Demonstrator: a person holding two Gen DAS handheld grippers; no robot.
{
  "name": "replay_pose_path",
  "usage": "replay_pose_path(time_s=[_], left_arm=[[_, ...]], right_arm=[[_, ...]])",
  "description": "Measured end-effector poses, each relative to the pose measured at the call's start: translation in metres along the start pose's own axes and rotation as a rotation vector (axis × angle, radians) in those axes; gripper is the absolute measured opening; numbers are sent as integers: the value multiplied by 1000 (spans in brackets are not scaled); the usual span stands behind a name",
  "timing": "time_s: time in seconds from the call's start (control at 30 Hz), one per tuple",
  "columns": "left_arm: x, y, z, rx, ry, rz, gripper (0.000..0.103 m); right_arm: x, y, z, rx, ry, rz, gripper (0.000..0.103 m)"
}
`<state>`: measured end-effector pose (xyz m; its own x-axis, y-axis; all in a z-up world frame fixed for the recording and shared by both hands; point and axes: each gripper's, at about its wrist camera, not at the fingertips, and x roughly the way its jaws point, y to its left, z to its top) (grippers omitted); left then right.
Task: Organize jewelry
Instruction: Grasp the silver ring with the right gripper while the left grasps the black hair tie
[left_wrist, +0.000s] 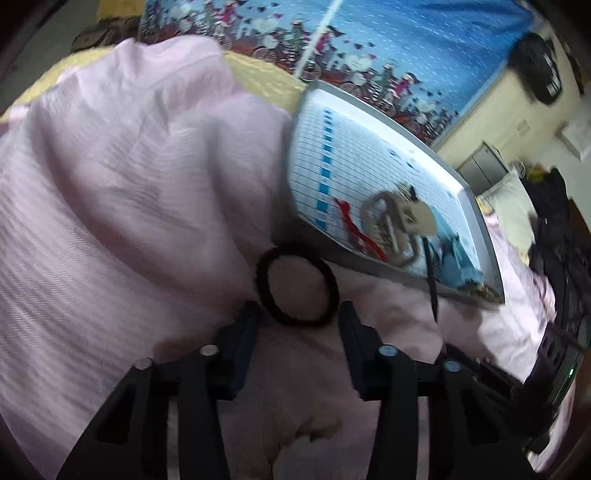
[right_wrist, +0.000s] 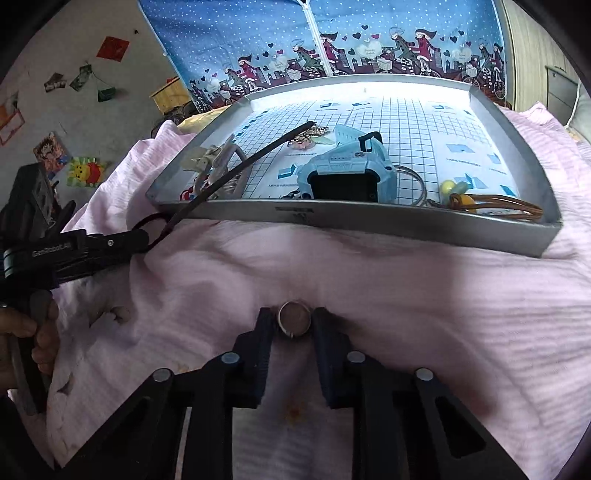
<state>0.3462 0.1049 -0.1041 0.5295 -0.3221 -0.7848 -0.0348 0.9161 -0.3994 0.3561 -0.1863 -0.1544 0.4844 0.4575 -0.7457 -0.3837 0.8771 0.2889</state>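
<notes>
On a bed draped in a pink sheet (right_wrist: 424, 295), the right tool (right_wrist: 294, 323) has its two fingers set either side of a small silver ring (right_wrist: 293, 324) lying on the fabric, both appearing to touch it, though a firm grip cannot be confirmed. Just ahead of that tool sits a grey tray (right_wrist: 369, 218) lined with grid paper, holding a light-blue watch (right_wrist: 347, 173), a key ring, a brown corded piece and other trinkets; a black strap (right_wrist: 236, 170) hangs over its near wall. To the left, a hand (right_wrist: 22, 332) holds the left tool (left_wrist: 299, 314), its fingers spread open with a black hair tie (left_wrist: 295, 286) lying on the sheet just beyond the tips, beside the tray (left_wrist: 476, 218).
</notes>
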Motion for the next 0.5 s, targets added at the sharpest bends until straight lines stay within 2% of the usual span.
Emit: replay_pose_path(time_s=[0.23,0.33,0.5], left_arm=[[1,15,6,-68,-6,-15,7],[-1,12,6,-50,-10,-30,4],[-4,-7,3,44,-20,-47,3]], right_arm=[[3,2,3,-11,0,41,20],[4,7,4,-25,1,55,20],[5,12,4,-46,8,69,20]])
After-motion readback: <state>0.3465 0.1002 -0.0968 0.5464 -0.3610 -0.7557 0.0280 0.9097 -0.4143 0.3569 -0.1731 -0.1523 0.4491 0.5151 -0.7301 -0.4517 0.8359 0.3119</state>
